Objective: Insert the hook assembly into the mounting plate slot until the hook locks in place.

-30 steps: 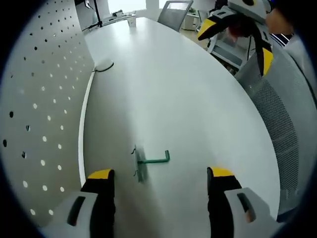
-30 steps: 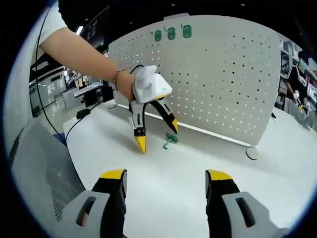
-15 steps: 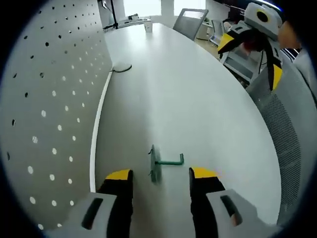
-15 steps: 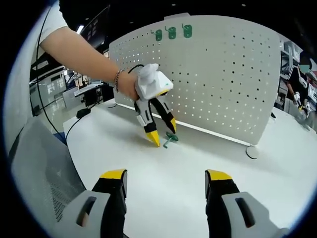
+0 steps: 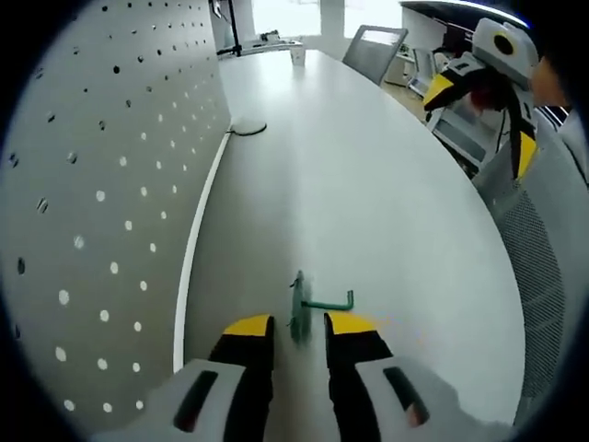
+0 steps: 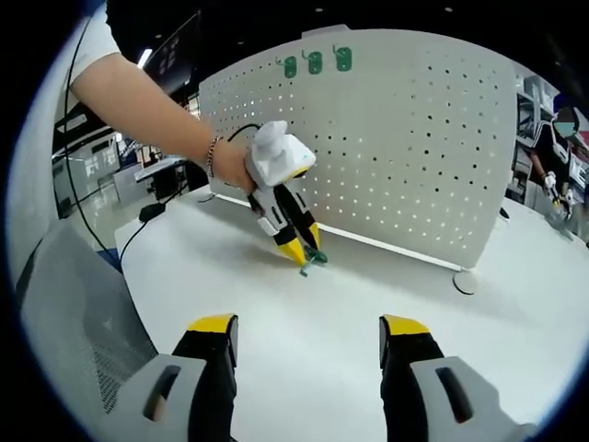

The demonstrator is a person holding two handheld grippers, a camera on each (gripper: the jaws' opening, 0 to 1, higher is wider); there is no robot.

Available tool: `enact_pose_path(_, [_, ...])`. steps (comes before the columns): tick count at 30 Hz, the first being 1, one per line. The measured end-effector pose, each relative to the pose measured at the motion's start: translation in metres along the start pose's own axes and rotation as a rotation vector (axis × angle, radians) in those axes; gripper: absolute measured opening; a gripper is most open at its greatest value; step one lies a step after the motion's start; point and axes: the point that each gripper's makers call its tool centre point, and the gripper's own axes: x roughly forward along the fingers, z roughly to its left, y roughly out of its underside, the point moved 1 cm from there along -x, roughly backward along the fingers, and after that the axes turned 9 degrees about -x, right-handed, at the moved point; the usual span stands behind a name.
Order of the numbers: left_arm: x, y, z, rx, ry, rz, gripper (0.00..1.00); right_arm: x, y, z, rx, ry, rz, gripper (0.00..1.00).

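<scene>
A green hook [image 5: 324,302] lies on the white table [image 5: 368,184] beside the white pegboard [image 5: 110,184]. My left gripper [image 5: 299,327] straddles the hook's flat base, its yellow-tipped jaws narrowed but with a small gap on each side. In the right gripper view the left gripper [image 6: 304,247], held by a hand, points down at the green hook [image 6: 316,260] in front of the pegboard [image 6: 414,138]. My right gripper [image 6: 309,326] hovers open over the table with nothing between its jaws. It also appears at the far side as the right gripper [image 5: 483,120].
Three green hooks [image 6: 316,63] hang along the pegboard's top edge. A pegboard foot [image 6: 463,281] and a cable [image 5: 247,129] rest on the table [image 6: 322,359]. Mesh chairs [image 5: 543,239] stand at the table's edge. A person stands at the far right.
The left gripper has moved forward and down onto the hook, and its jaws have closed from wide apart to a narrow gap around it. The right gripper has stayed still.
</scene>
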Motion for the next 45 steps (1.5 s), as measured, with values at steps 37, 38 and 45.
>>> enact_pose_path(37, [-0.004, 0.001, 0.005, -0.023, -0.069, -0.052, 0.03, 0.001, 0.000, -0.001, 0.010, 0.006, -0.003, 0.59])
enact_pose_path(38, [-0.006, -0.004, 0.006, -0.046, -0.076, -0.092, 0.03, 0.000, -0.001, -0.001, 0.008, 0.008, -0.008, 0.59])
enact_pose_path(45, [-0.015, -0.009, 0.009, -0.065, -0.086, -0.129, 0.03, 0.001, -0.004, -0.001, 0.010, 0.007, -0.015, 0.59])
